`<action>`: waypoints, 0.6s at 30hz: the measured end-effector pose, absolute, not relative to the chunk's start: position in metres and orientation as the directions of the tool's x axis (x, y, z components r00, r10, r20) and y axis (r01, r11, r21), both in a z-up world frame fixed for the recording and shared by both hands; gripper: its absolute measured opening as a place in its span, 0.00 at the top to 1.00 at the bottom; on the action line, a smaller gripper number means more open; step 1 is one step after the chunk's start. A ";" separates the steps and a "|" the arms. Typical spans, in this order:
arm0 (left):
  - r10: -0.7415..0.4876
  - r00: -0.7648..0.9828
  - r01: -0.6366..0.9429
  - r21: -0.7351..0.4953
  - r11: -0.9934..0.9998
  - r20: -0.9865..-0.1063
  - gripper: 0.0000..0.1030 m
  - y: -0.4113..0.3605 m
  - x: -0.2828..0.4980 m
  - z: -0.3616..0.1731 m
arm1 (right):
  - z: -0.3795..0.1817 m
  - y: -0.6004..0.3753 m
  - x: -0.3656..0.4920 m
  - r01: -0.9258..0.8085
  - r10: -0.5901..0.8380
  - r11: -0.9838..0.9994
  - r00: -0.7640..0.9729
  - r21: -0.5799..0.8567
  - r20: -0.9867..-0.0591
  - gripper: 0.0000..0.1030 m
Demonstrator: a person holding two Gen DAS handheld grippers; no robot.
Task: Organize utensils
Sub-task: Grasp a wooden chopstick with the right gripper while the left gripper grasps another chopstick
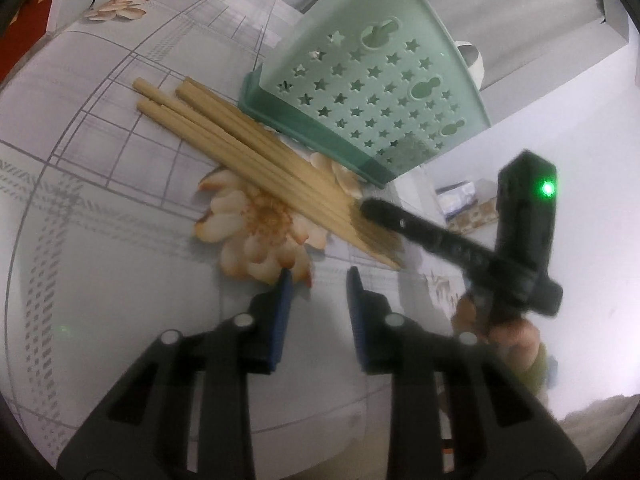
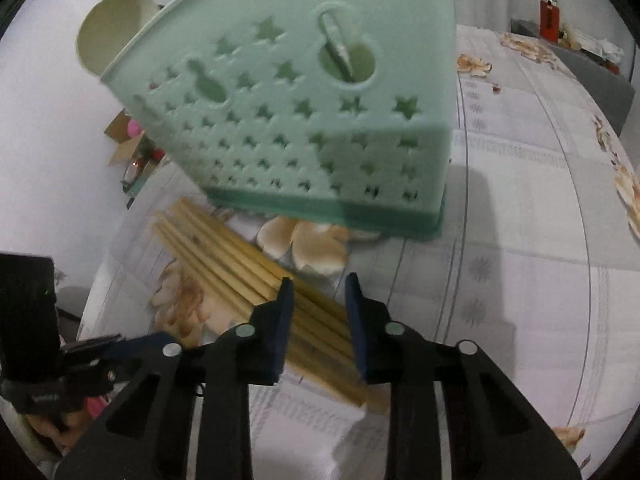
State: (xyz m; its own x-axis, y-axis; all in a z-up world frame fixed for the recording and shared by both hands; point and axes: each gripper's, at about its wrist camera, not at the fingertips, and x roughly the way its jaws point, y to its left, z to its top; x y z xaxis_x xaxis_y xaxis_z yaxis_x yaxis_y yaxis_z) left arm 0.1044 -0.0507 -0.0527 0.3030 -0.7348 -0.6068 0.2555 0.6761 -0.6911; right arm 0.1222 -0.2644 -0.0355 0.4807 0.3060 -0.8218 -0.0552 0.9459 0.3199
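Because the chopsticks (image 2: pixel 256 280) lie bundled on the counter (image 2: pixel 520 240) just beside the green holder (image 2: pixel 304 128), the right tool (image 2: pixel 319 280) straddles their tips, jaws apart, unclamped; the left tool (image 1: pixel 318 276) waits apart, empty — likely to steady.

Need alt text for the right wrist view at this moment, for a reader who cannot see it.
The right gripper, jaws apart, reaches down over a bundle of wooden chopsticks lying on a floral tablecloth, the sticks running between its blue fingers. Just beyond stands a mint-green utensil holder pierced with star-shaped holes.
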 end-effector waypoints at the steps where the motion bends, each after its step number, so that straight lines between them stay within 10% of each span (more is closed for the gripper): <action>1: -0.733 0.305 0.254 -0.690 0.677 -0.607 0.76 -0.052 0.106 -0.052 | -0.036 -0.263 0.119 -0.056 0.311 0.944 0.479 0.325 -0.821 0.79; 18: -0.556 0.398 0.192 -0.527 0.828 -0.730 0.94 -0.038 0.109 -0.035 | -0.043 -0.196 0.073 -0.131 0.487 0.868 0.417 0.479 -0.768 0.91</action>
